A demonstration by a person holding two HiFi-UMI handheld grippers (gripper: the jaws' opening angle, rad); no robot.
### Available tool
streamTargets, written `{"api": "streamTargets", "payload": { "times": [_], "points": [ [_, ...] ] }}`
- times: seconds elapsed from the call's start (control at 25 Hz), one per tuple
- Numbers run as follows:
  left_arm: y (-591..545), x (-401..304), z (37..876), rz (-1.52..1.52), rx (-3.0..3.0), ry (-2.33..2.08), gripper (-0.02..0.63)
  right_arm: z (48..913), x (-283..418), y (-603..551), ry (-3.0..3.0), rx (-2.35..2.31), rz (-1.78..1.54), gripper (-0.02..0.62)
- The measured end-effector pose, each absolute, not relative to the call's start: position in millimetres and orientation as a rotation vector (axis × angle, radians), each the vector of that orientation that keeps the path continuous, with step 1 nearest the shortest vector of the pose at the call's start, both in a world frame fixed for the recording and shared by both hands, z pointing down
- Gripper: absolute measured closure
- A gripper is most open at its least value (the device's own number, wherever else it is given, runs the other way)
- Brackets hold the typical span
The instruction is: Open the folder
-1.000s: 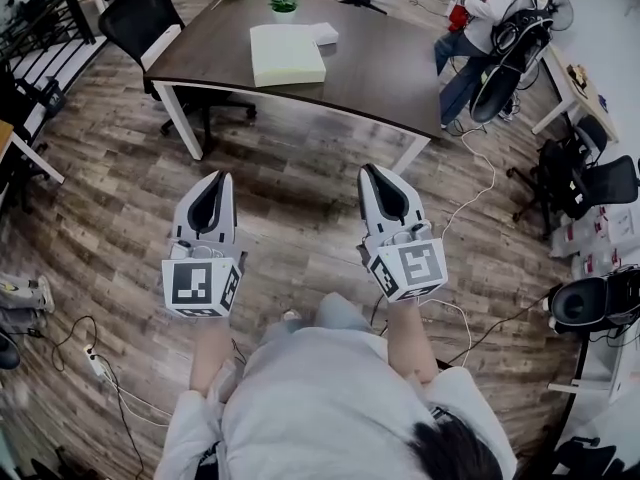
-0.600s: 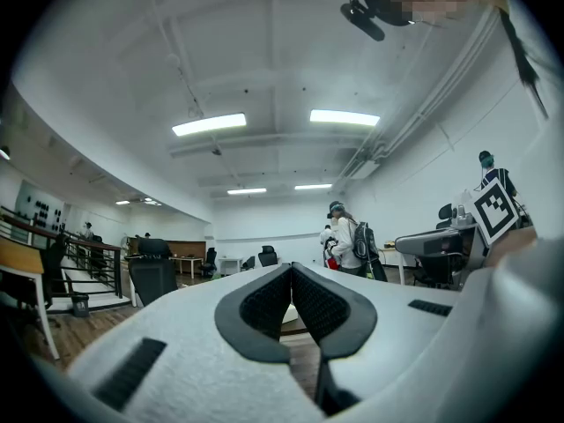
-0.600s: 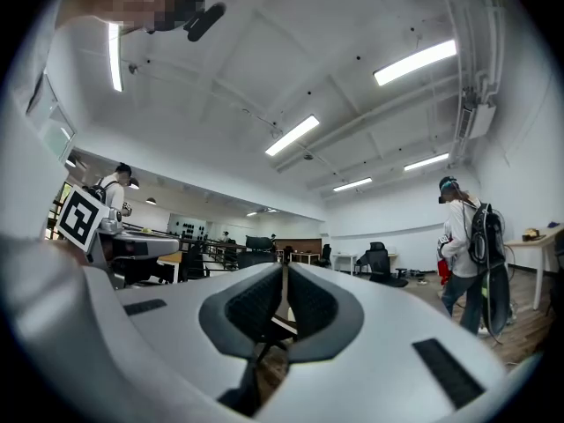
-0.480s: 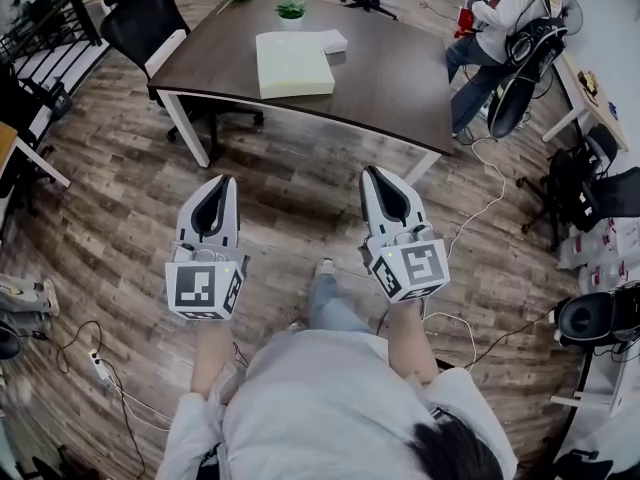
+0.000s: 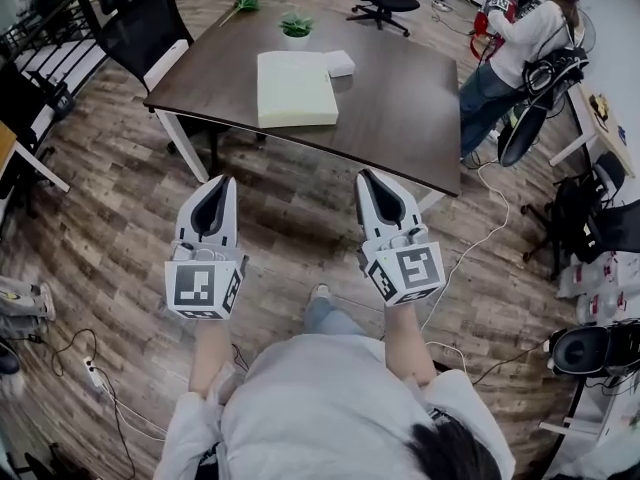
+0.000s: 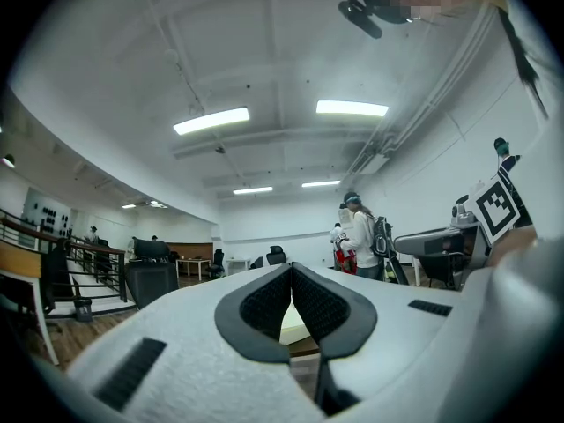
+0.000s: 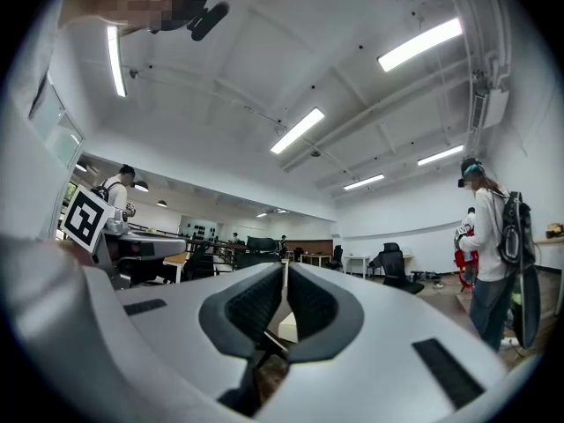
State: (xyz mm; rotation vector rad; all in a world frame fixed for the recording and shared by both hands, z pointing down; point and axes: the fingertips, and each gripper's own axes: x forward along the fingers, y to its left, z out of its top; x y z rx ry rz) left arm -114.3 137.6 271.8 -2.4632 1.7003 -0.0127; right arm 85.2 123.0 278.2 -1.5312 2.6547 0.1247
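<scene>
Subject item: the pale cream rectangular folder [image 5: 297, 88] is lying flat and closed on the dark brown rectangular wooden desk [image 5: 400, 108], on the desk's left half in the head view. Nothing is touching its cover.

A small white box [image 5: 341, 63] is sitting just beside the folder's far right corner, at 1 o'clock from the folder. A small green potted plant [image 5: 296, 25] is standing at 12 o'clock from the folder, near the desk's far edge.

A black office chair [image 5: 150, 33] is standing at the desk's left end, at 10 o'clock from the folder.

Both tools are being held over the wood-plank floor [image 5: 290, 238], at 6 o'clock from the desk and well apart from the folder.

The left tool [image 5: 216, 182] is pointing toward 12 o'clock. Its own view is showing the jaws together at the tips, with nothing between them.

The right tool [image 5: 369, 177] is pointing toward 11 o'clock. Its jaws are likewise meeting at the tips and gripping nothing.

The two tools are riding side by side, apart from each other, each carrying a cube with square markers at its rear.

A person in a white top [image 5: 525, 43] is standing at 3 o'clock from the desk, and a white cable [image 5: 470, 218] is trailing across the floor near that corner.
</scene>
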Motion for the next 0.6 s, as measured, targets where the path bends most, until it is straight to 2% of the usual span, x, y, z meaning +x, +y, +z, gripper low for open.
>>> {"api": "streamTargets", "payload": {
  "times": [0.6],
  "points": [
    [26, -64, 265, -0.010, -2.381, 1.775, 0.597, 276, 126, -4, 2.726, -1.381, 0.138, 0.572]
  ]
}}
